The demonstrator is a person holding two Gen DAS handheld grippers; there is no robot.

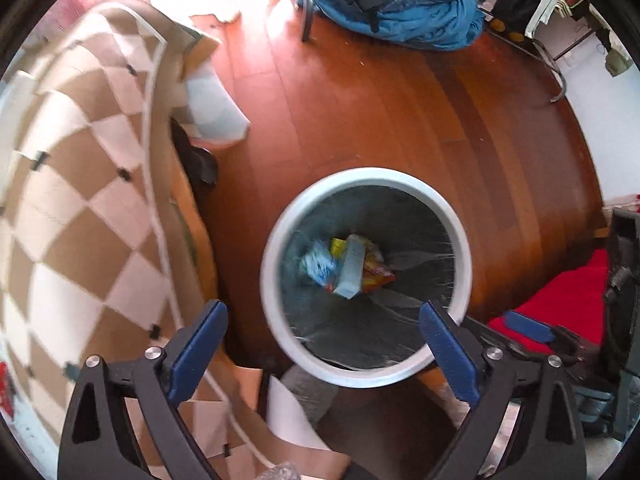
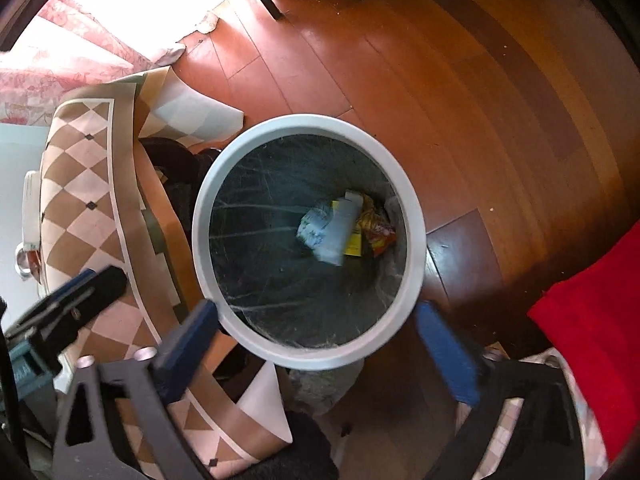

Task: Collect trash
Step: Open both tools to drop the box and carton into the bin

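Observation:
A round bin with a pale grey rim (image 1: 456,224) (image 2: 412,216) stands on the wooden floor, lined with a dark bag. At its bottom lie pieces of trash (image 1: 348,266) (image 2: 344,228): a pale carton, a blue-white wrapper and a yellow-red packet. My left gripper (image 1: 324,350) hangs open above the bin's near rim with nothing between its blue pads. My right gripper (image 2: 318,348) is also open and empty over the near rim. In the left wrist view the right gripper's blue pad (image 1: 528,326) shows at the right. The left gripper (image 2: 80,300) appears at lower left of the right wrist view.
A table with a brown-and-cream checked cloth (image 1: 76,200) (image 2: 84,208) stands left of the bin. Blue and dark clothes (image 1: 400,8) are piled on the floor far behind, by a metal chair leg (image 1: 307,12). A red cloth (image 2: 592,332) lies at the right. Wooden floor (image 1: 400,112) surrounds the bin.

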